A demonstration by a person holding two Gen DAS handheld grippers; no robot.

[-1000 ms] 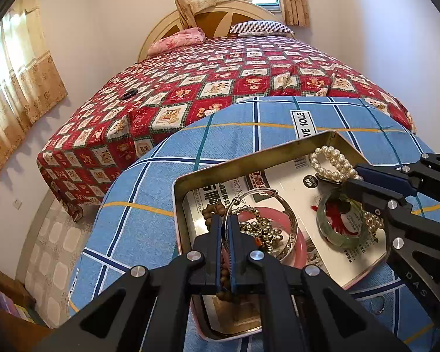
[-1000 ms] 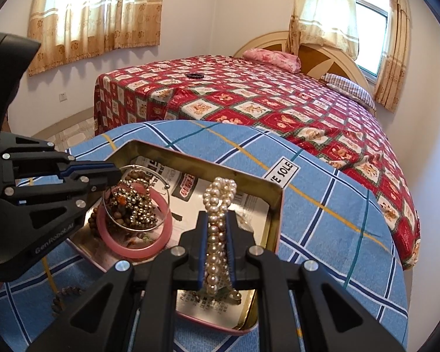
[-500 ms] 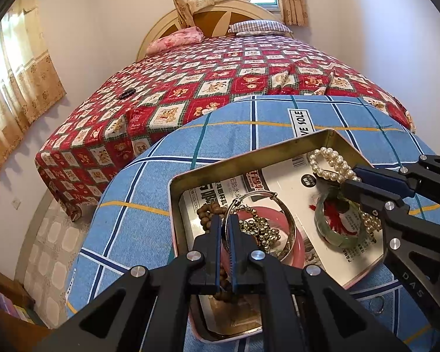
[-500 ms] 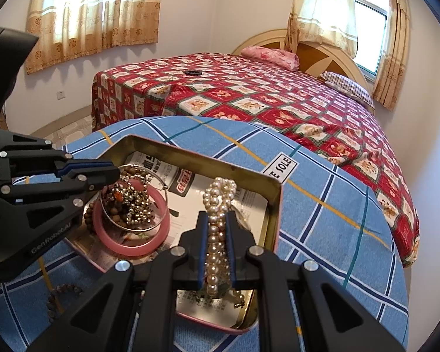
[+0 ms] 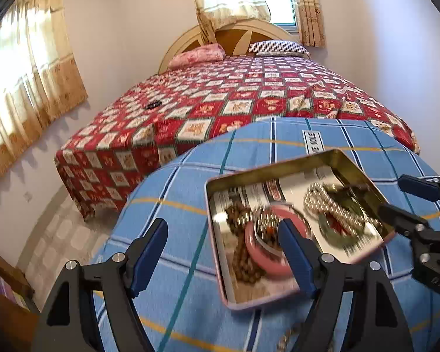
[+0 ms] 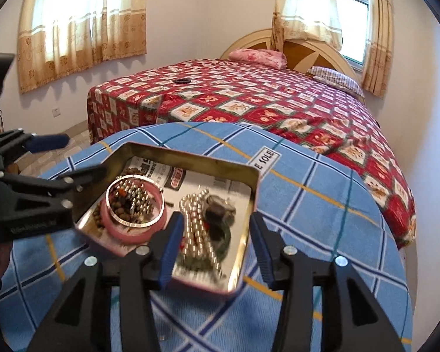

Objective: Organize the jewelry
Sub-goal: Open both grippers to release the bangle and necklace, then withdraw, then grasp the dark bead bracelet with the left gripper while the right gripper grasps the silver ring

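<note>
Left gripper (image 5: 223, 252): jaws just opened, wide apart, empty. Right gripper (image 6: 214, 246): jaws just opened, apart over the pearl string (image 6: 195, 223) in the tin (image 6: 190, 161).

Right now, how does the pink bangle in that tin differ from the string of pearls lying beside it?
The pink bangle is one solid ring; the pearl strand is many small white beads.
The pink bangle has beads and a thin silver hoop piled on it; the pearl strand lies beside a green bangle.
Both lie inside the tin, ungripped.
</note>
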